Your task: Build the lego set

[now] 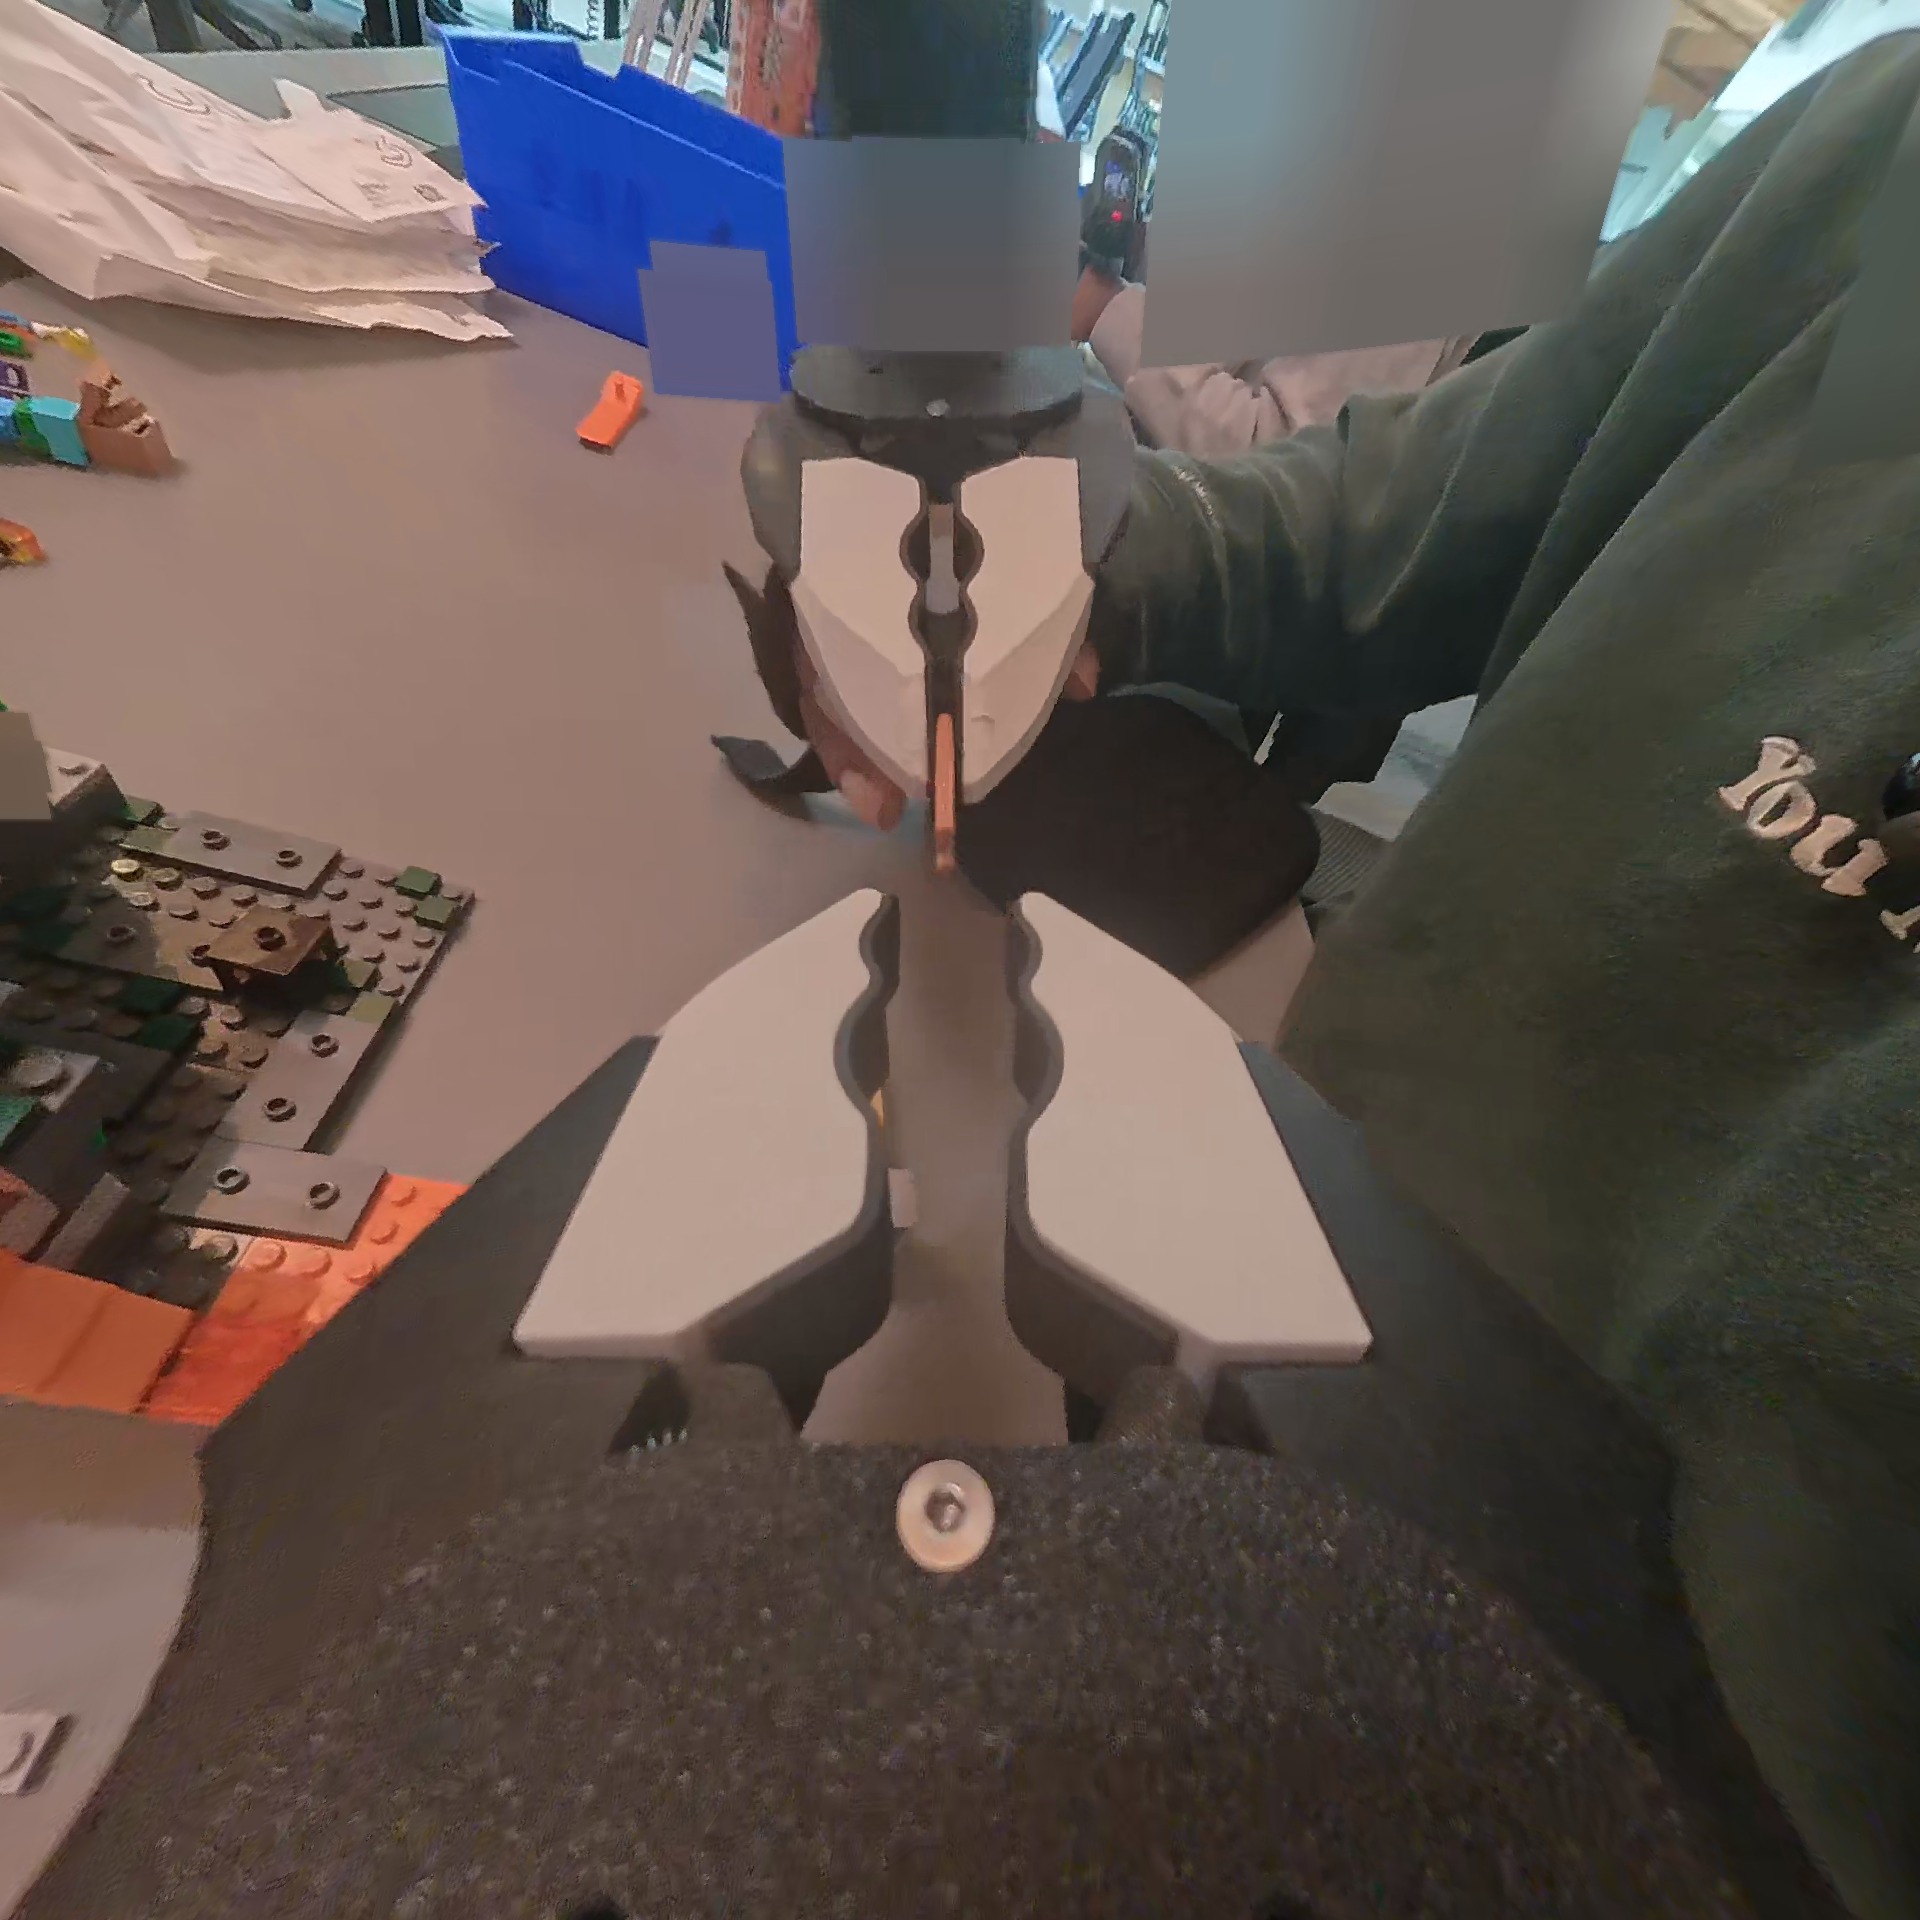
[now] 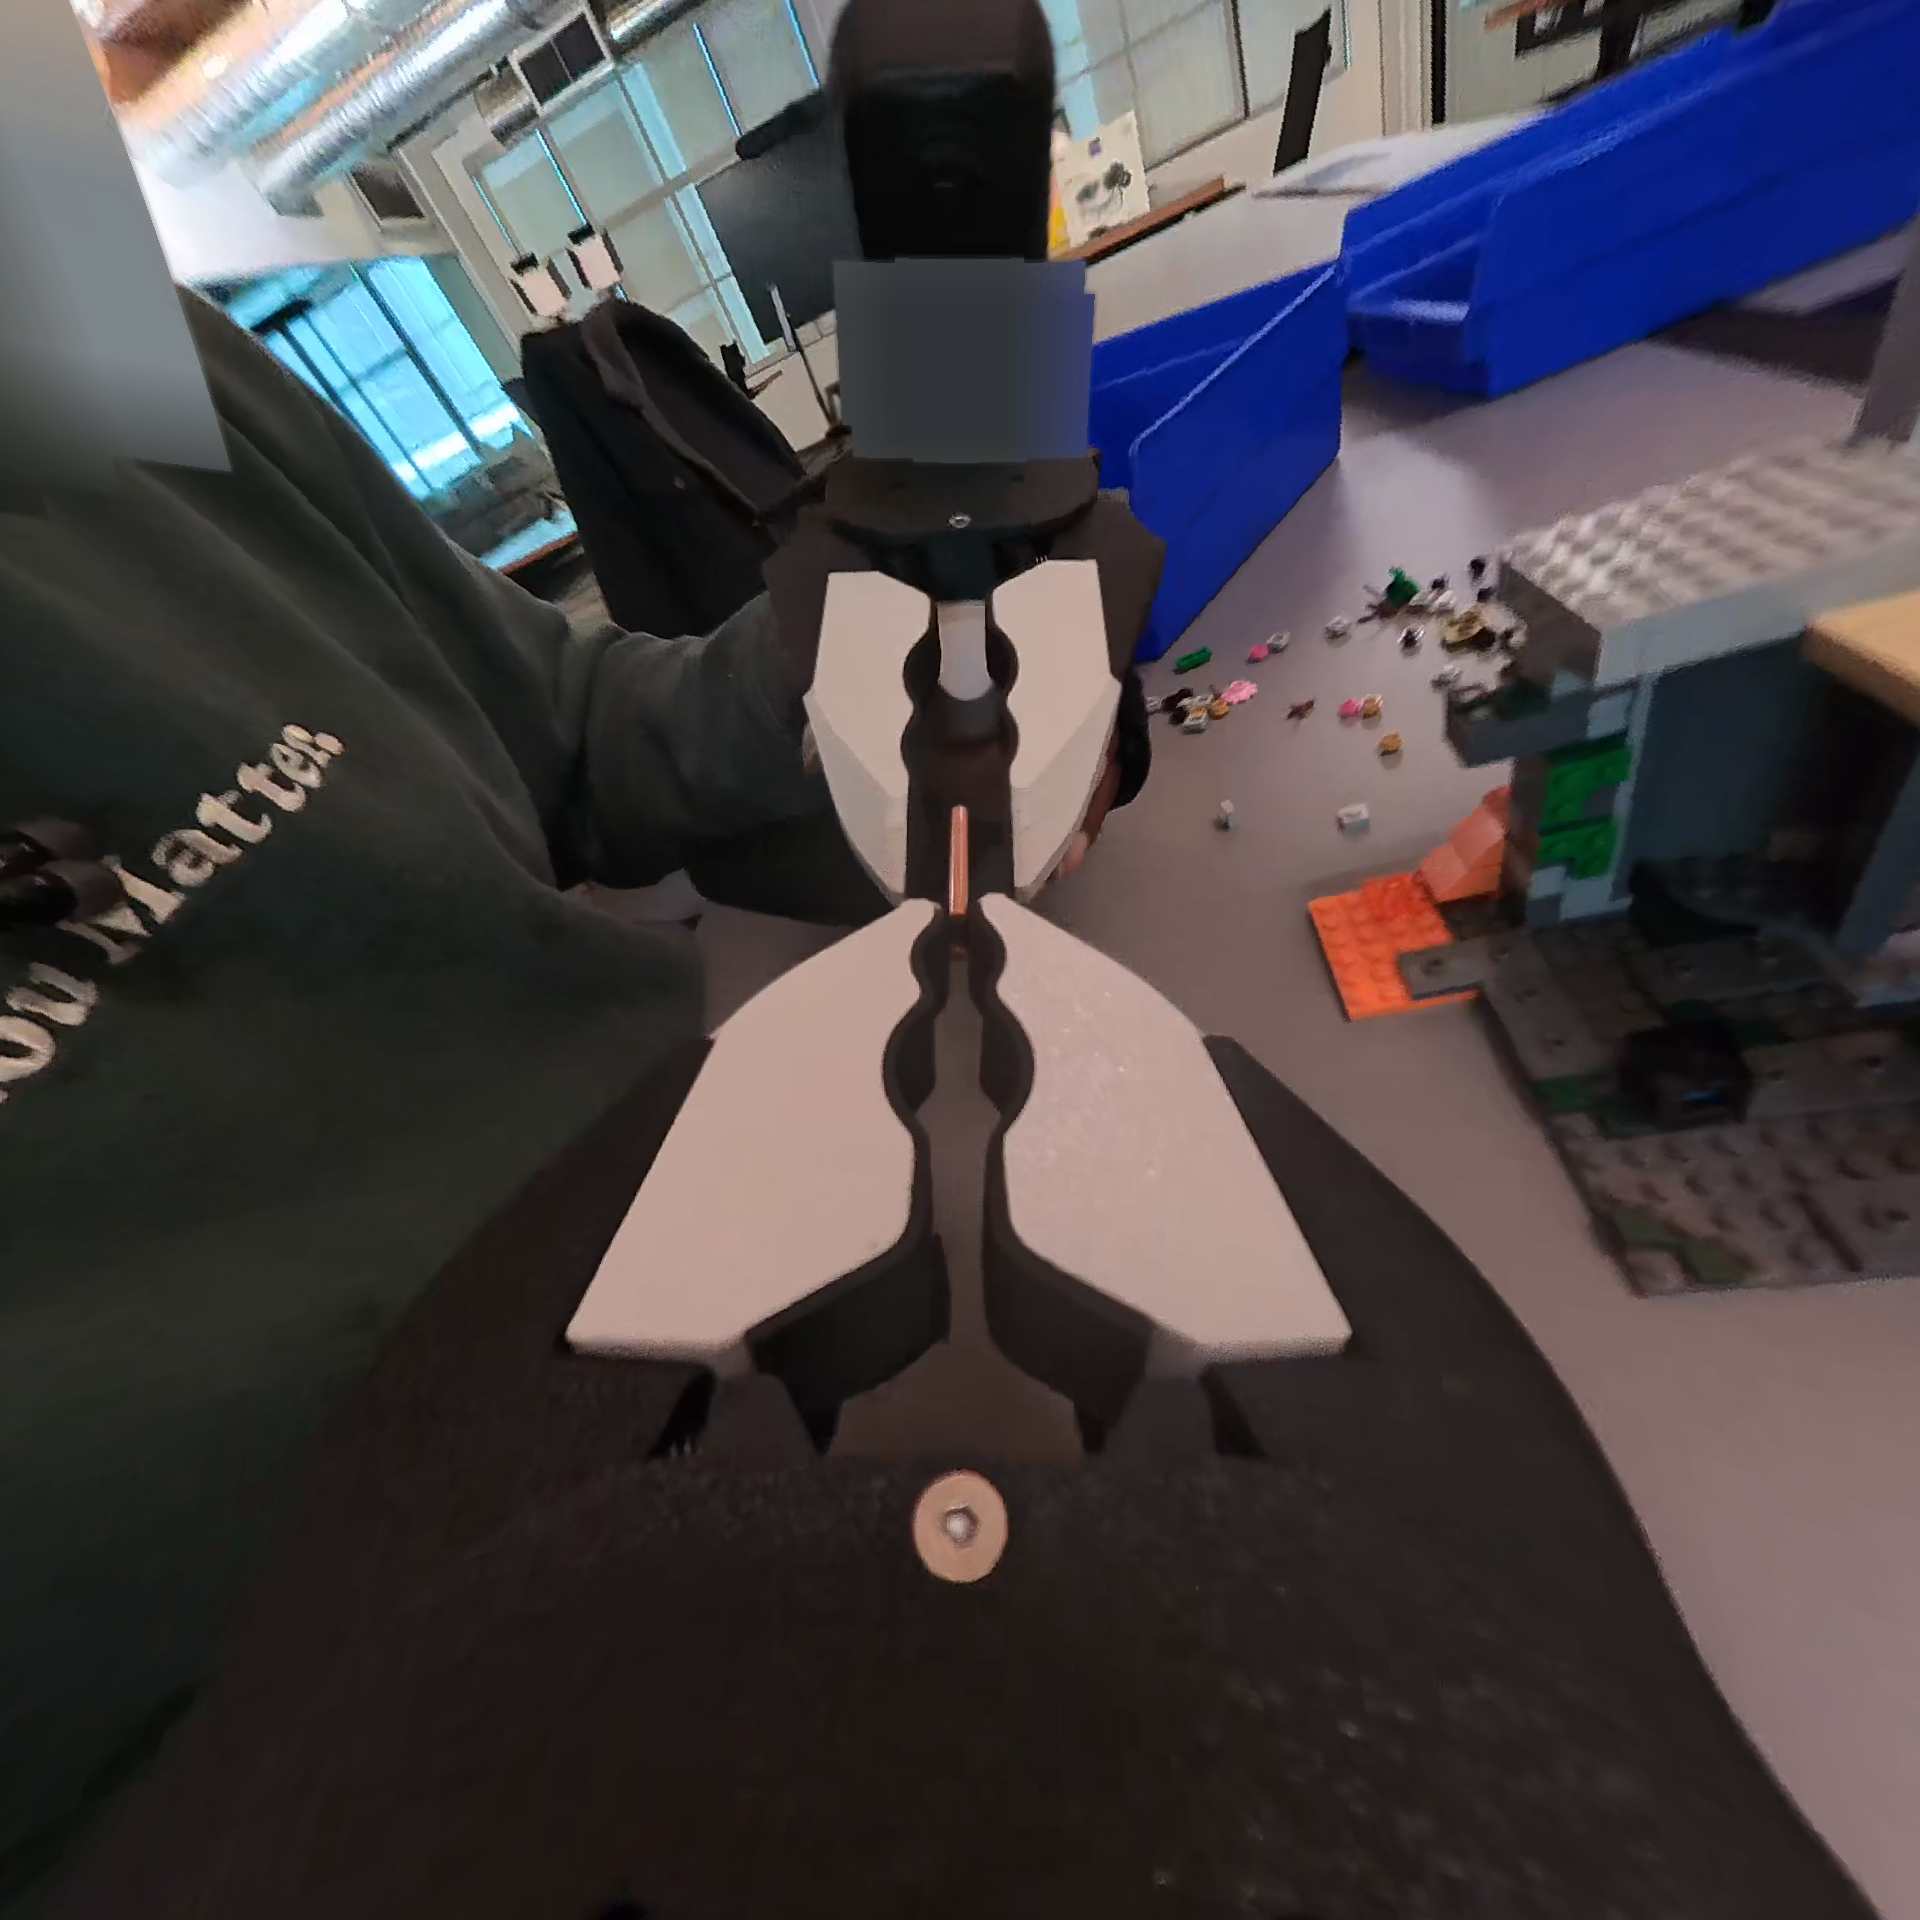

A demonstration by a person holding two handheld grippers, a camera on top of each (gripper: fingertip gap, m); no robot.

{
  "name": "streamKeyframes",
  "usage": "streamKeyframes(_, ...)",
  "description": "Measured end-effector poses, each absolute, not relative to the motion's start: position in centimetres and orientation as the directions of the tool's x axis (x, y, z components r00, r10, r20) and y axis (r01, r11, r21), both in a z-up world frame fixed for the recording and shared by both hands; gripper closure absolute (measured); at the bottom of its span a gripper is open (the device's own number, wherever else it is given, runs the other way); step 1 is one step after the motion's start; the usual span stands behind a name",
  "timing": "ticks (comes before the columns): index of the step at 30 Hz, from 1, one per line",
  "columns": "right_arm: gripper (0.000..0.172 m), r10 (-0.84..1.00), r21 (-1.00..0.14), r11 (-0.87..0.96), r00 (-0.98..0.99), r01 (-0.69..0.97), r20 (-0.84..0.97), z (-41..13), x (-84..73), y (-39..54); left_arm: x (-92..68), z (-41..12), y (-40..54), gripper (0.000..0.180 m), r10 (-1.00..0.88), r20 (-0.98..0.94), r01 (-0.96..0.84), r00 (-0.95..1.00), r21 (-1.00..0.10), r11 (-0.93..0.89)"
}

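Here, right tongs (image 2: 958,914) pinching thin orange piece (image 2: 958,862), blue bin (image 1: 613,208) beyond.

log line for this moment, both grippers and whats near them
right gripper: shut on thin orange piece | left gripper: open, facing it, apart | left of them: brick model on grey table

tiny scattered bricks (image 2: 1351,665) unidentifiable, papers (image 1: 208,187) cropped

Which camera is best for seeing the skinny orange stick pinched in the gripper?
The left wrist view: the orange stick pokes out of the shut right gripper facing the camera. The right wrist view shows the stick edge-on, past its own fingertips.
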State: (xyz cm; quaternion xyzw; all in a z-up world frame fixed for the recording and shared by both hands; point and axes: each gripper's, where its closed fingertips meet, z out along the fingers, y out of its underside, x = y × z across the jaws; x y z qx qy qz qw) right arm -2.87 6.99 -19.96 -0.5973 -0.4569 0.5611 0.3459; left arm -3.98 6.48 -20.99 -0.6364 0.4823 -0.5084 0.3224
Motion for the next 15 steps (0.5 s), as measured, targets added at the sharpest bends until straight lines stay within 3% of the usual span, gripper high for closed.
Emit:
streamKeyframes(6,0.169,0.987,-0.978,0.155,0.022,0.137,0.16,-18.7,-2.4,7.2,-3.9,-20.1,6.1,0.159,-0.91,0.413,-0.235,-0.024,-0.888,-0.396)
streamKeyframes(11,0.169,0.831,-0.805,0.539,0.001,0.247,0.556,-18.8,-2.8,6.0,-3.6,-19.3,5.2,0.157,-0.896,0.436,-0.218,-0.088,-0.886,-0.41)
streamKeyframes(15,0.169,0.714,-0.677,0.675,-0.03,0.294,0.699,-19.1,-3.2,5.5,-3.5,-19.4,4.5,0.158,-0.89,0.44,-0.235,-0.119,-0.884,-0.405)
